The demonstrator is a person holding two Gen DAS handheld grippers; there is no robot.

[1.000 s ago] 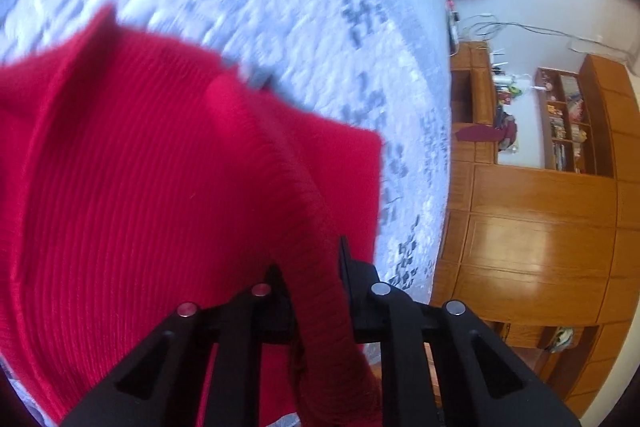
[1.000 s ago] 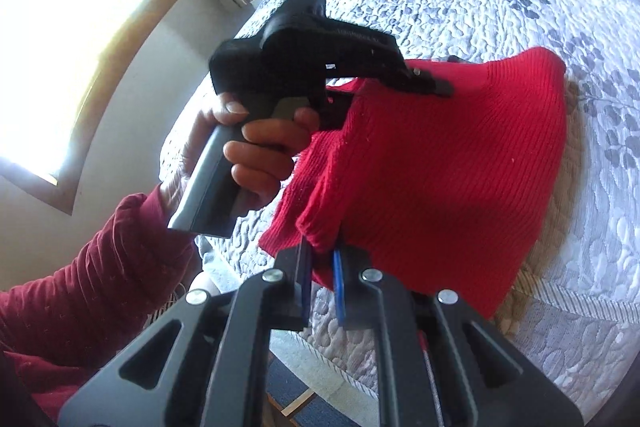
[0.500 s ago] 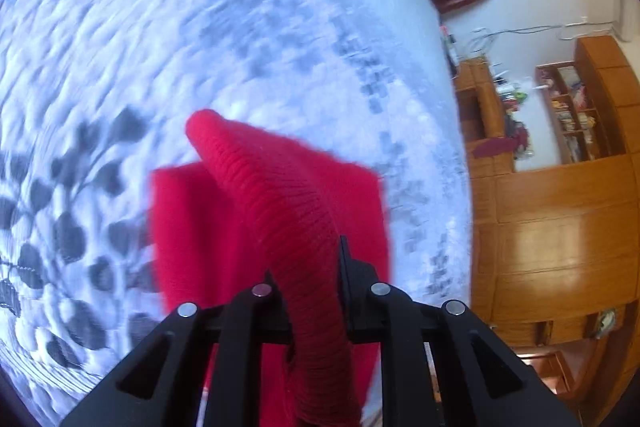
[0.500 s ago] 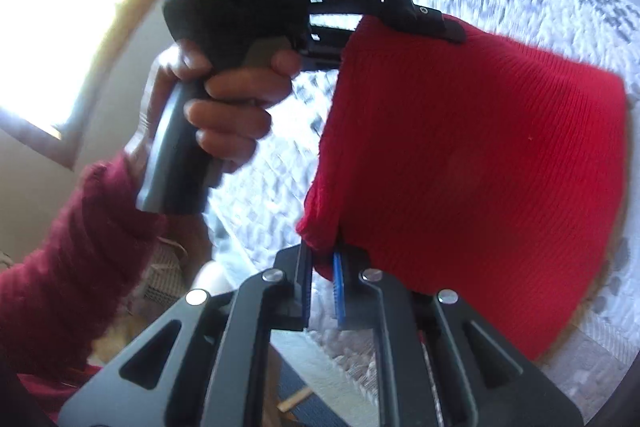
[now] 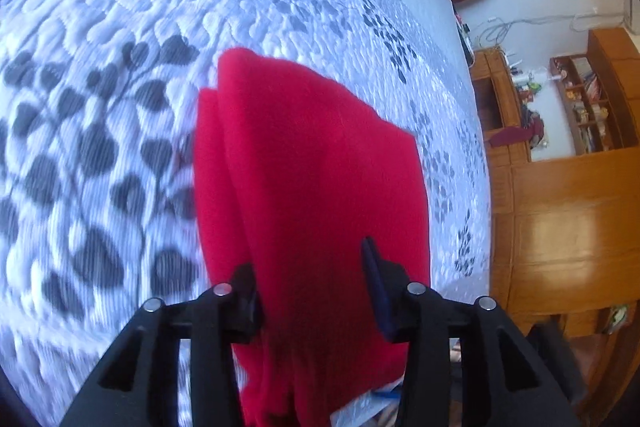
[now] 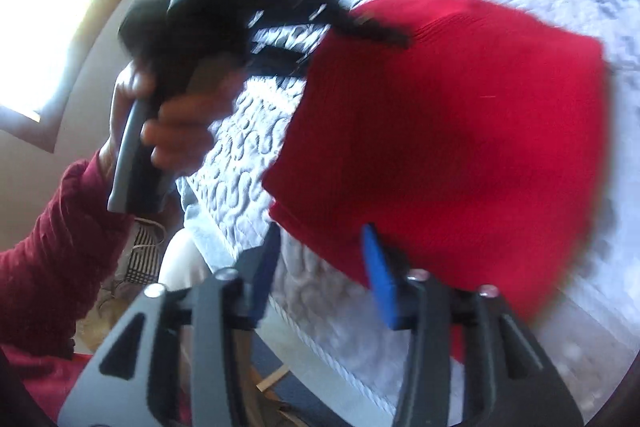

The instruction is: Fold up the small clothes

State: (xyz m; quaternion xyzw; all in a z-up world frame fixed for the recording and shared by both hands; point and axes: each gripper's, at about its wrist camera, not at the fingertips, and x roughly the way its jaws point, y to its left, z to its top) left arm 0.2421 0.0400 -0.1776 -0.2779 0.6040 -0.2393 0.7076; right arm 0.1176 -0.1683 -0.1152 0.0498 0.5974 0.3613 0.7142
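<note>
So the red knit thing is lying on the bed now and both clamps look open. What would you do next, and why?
Probably draw both grippers back and look over the fold. The right gripper is open, just off the red garment. The left gripper is open too, with cloth lying between its fingers. The garment rests doubled on the quilted bedspread, so nothing needs holding.

left gripper [image 5: 312,279]: black frame, silver screws | right gripper [image 6: 320,263]: blue pads | left hand [image 6: 172,119]: bare skin, dark red ribbed sleeve [image 6: 52,259]
</note>
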